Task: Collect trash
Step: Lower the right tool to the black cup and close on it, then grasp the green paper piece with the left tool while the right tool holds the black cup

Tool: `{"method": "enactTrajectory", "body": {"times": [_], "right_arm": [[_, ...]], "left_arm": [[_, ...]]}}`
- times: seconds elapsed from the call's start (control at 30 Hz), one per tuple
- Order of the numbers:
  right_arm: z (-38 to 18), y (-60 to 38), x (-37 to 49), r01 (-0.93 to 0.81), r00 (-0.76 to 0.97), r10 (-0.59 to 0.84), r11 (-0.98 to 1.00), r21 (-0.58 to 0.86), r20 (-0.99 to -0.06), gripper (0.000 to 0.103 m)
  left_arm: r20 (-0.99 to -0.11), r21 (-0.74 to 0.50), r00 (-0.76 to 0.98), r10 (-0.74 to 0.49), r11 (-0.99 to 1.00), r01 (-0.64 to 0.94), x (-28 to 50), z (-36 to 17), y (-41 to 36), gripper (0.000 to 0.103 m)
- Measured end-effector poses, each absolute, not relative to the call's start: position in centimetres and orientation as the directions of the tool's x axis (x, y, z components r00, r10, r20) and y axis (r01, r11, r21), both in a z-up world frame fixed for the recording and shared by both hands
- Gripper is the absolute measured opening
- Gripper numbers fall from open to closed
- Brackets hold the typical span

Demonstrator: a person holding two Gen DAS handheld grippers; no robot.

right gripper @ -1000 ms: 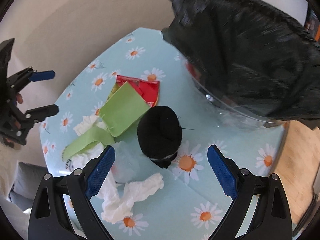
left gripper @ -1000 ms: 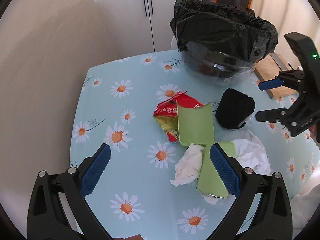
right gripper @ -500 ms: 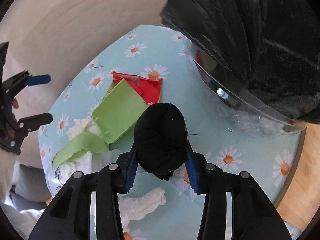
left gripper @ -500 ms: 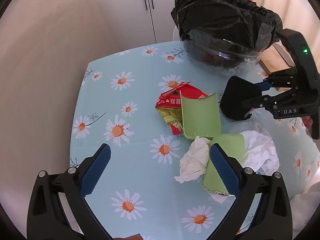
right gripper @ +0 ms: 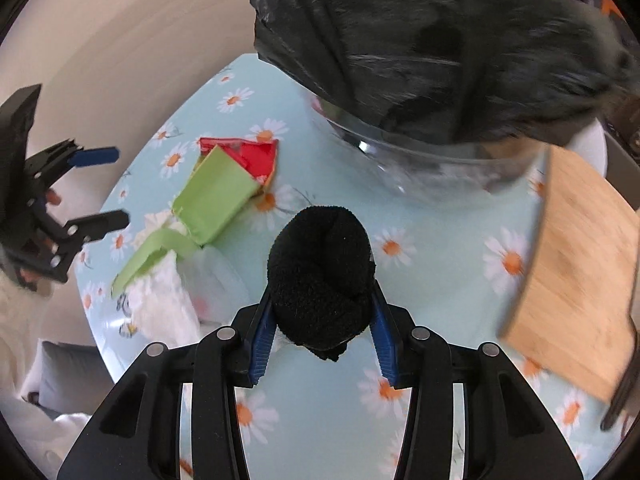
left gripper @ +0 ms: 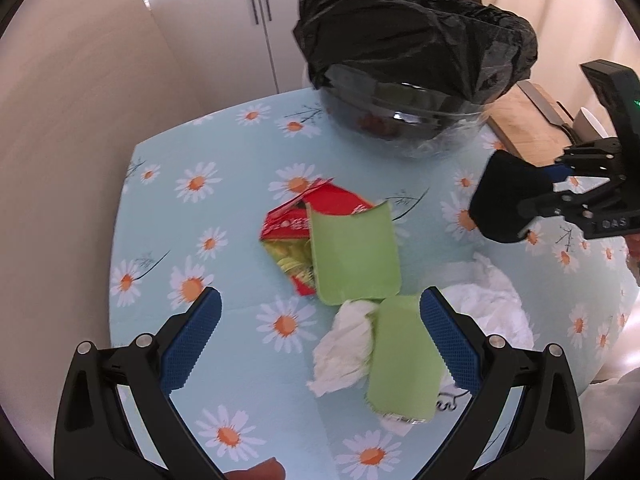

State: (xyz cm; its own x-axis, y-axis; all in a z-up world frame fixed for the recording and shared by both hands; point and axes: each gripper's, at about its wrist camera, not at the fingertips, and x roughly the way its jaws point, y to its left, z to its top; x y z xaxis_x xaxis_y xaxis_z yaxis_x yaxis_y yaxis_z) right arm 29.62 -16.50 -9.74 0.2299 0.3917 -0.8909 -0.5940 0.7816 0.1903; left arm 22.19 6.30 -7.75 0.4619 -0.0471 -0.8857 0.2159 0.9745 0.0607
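While the black fuzzy bundle [right gripper: 322, 276] sits clamped between the blue pads of my right gripper [right gripper: 322, 320], lifted clear of the daisy tabletop [left gripper: 240, 368], I judge the collecting barely begun. The jaws have just closed on it and are part shut, pressing its sides. It hangs near the bin [left gripper: 416, 92], a clear bowl lined with a black bag at the tabletop's far edge, with something red already showing through its wall. My left gripper [left gripper: 320, 340] is wide open and holds nothing, hovering over the near edge. Left on the tabletop, mid-surface: the red wrapper [left gripper: 296, 228], the green carton pieces [left gripper: 354, 256], and crumpled white tissues [left gripper: 348, 348] just beside them.
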Motion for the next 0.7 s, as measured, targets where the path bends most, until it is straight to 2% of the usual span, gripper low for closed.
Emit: {"method": "enactTrajectory", "body": {"times": [0.33, 0.7], "right_arm": [[-8.3, -19.8, 26.5, -0.555, 0.235, 0.352, 0.814, 0.172, -0.906, 0.041], [-8.7, -23.3, 24.2, -0.444, 0.25, 0.306, 0.879, 0.172, -0.919, 0.041]], "left_arm": [[-0.907, 0.023, 0.411, -0.095, 0.962, 0.272, 24.4, -8.8, 4.3, 0.097], [-0.941, 0.013, 0.33, -0.077, 0.965, 0.263, 27.8, -11.7, 3.7, 0.097]]}}
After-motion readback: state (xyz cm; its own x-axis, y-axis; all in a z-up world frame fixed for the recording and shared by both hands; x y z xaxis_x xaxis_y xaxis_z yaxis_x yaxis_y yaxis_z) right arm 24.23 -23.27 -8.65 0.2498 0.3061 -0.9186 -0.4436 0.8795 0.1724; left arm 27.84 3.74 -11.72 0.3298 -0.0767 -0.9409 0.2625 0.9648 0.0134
